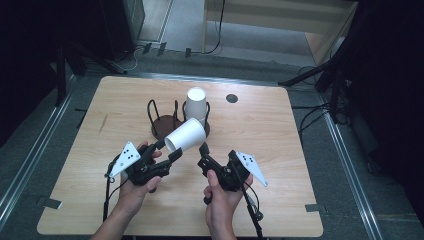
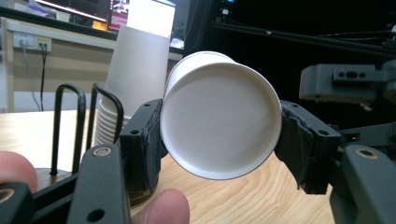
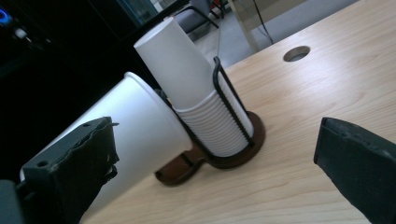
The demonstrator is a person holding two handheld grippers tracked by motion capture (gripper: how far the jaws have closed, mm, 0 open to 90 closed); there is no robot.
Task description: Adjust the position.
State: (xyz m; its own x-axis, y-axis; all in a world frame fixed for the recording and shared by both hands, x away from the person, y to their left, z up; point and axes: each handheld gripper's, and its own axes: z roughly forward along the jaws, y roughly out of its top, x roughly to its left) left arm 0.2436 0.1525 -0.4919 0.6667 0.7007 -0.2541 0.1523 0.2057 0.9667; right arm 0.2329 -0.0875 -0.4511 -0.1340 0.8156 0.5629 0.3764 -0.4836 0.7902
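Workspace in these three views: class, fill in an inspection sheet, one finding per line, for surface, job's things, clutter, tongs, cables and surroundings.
Surface: wooden table, round hole near the far edge.
Job's things: single paper cup lying sideways off the table; stack of cups upside down in the right wire holder; left wire holder without cups.
Clutter: nothing seen.
Tongs: left tongs shut on the single paper cup near its base; right tongs open, nothing between the jaws.
Cables: one trails from each of the tongs; more on the floor beyond the table.
Surroundings: dark stands, grey floor.
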